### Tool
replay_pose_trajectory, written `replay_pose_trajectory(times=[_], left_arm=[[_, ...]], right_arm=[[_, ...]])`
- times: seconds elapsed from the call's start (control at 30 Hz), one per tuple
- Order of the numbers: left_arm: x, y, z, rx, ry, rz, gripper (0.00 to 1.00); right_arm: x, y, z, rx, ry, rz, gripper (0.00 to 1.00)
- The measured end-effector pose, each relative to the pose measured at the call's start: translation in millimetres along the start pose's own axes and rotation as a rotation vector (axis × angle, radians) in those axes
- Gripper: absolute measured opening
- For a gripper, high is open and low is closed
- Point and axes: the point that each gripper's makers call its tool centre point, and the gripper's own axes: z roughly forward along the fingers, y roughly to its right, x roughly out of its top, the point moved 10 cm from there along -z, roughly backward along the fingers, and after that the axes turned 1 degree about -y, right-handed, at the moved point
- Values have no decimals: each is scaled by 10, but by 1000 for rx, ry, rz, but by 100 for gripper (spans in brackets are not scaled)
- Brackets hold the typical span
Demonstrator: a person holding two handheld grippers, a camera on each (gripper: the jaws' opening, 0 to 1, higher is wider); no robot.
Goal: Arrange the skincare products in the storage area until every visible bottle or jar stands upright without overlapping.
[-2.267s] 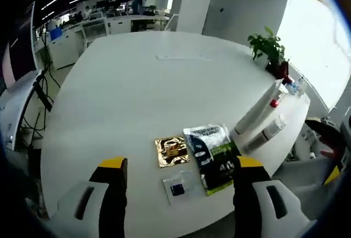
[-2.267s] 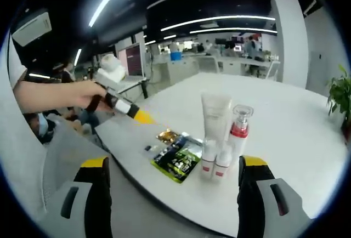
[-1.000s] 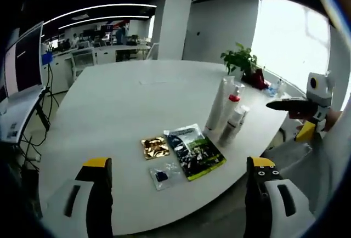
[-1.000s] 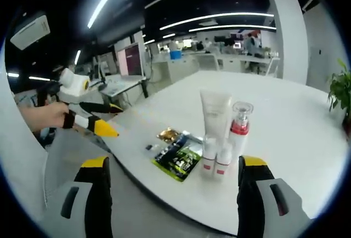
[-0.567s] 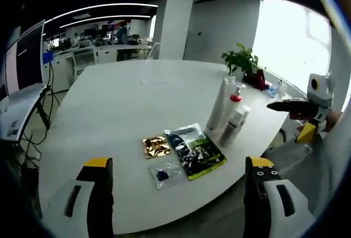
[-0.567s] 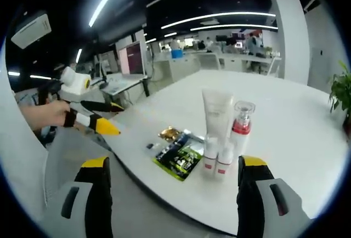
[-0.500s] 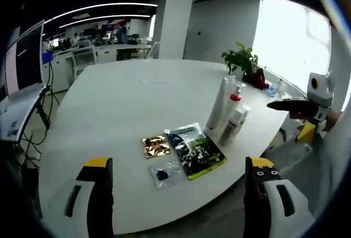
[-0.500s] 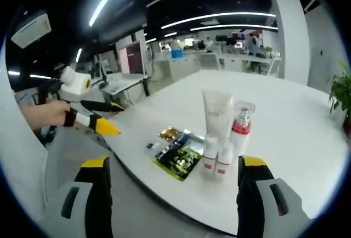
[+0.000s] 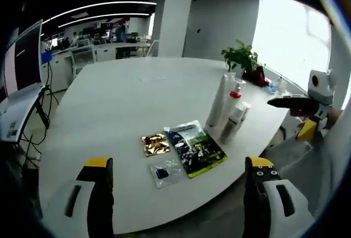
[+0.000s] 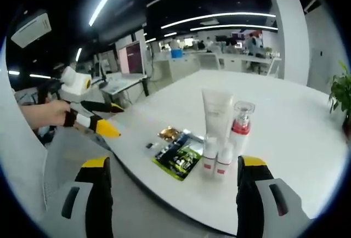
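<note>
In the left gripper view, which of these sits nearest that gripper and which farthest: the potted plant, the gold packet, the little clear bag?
1. Little clear bag, just ahead of the left gripper.
2. Gold packet, just beyond the bag.
3. Potted plant, at the table's far right edge.

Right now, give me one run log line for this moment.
left gripper: open, off table | right gripper: open, off table | tube, three bottles: upright, clustered | sachets: flat

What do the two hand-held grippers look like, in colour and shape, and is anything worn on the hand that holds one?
Each gripper has two broad jaws with pale grey bodies, black inner faces and yellow tips. In the right gripper view, the left gripper shows tapering black jaws with yellow ends and a white round-lens box; the hand holding it looks bare. The right gripper looks alike.
</note>
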Motion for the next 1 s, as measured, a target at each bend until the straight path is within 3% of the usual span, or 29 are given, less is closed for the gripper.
replay_pose_trajectory(times=[0.37, 1.0], left_arm=[[10, -10, -12, 6, 18, -13, 95], [-10, -7, -6, 0, -5, -9, 94]], right_arm=[[3, 10, 0, -7, 1, 2, 95], [-1, 17, 1, -9, 5, 4, 95]])
